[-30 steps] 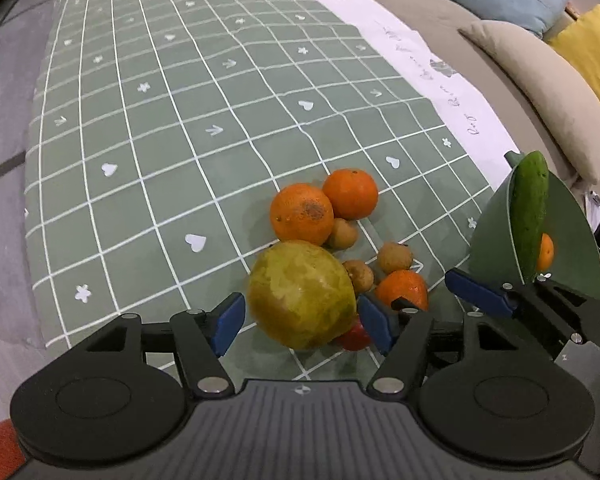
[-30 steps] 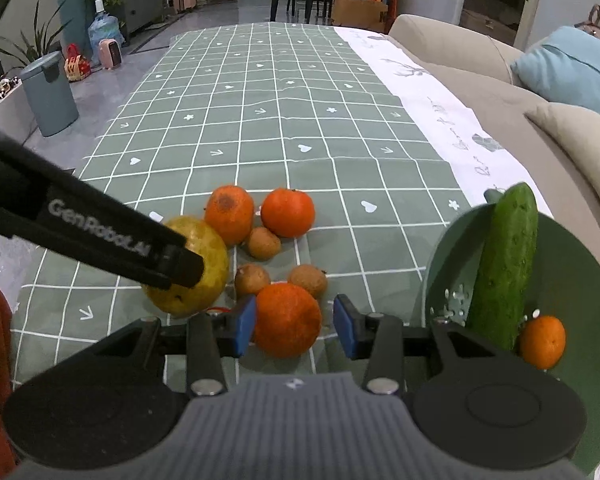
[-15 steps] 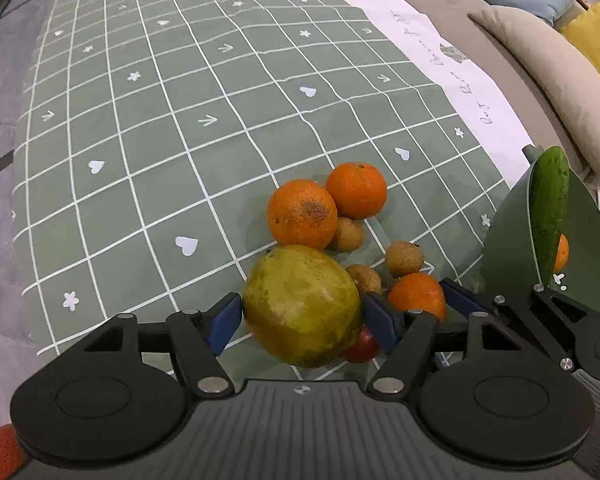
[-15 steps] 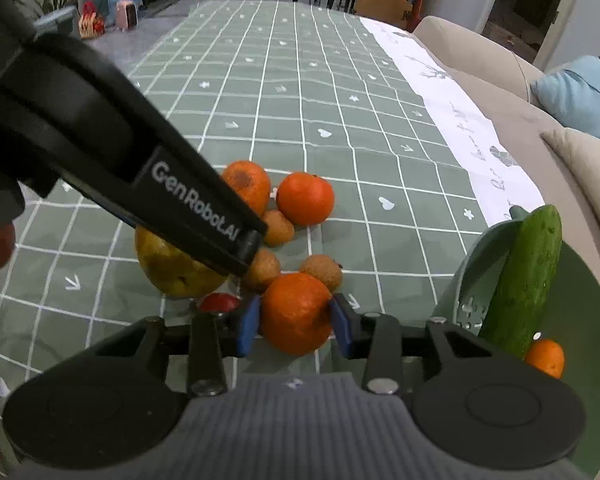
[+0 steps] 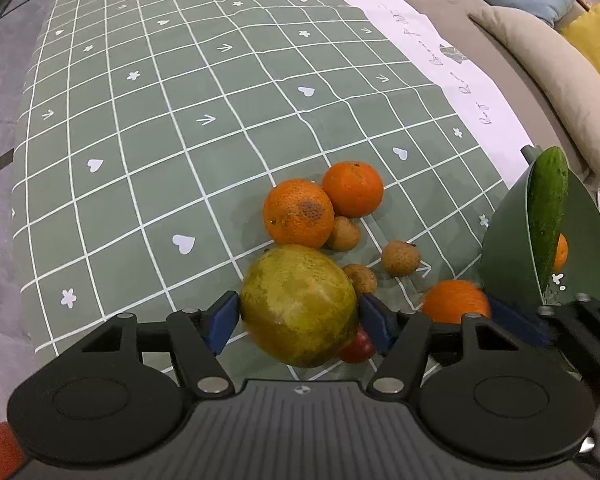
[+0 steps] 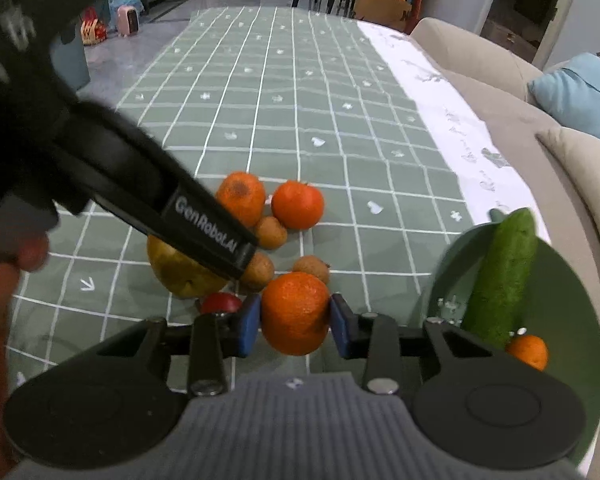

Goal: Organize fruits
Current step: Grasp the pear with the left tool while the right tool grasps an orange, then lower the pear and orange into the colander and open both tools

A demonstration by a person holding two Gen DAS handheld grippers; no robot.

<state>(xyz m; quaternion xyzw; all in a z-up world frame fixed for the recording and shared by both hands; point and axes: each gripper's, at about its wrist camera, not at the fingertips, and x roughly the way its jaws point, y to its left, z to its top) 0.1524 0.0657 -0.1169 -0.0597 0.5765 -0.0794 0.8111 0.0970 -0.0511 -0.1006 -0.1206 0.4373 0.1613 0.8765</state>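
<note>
Both grippers on fruit, bowl waiting off to the right

The right gripper (image 6: 295,322) is closing on an orange (image 6: 295,312), pads touching both its sides, and the green bowl (image 6: 572,280) holding the cucumber (image 6: 504,276) sits just right of it, so that hand's the nearer one for the drop. The left gripper (image 5: 298,316) is closing around the big yellow-green fruit (image 5: 298,304), which sits square between its pads at the near end of the pile, further left of the bowl.
</note>
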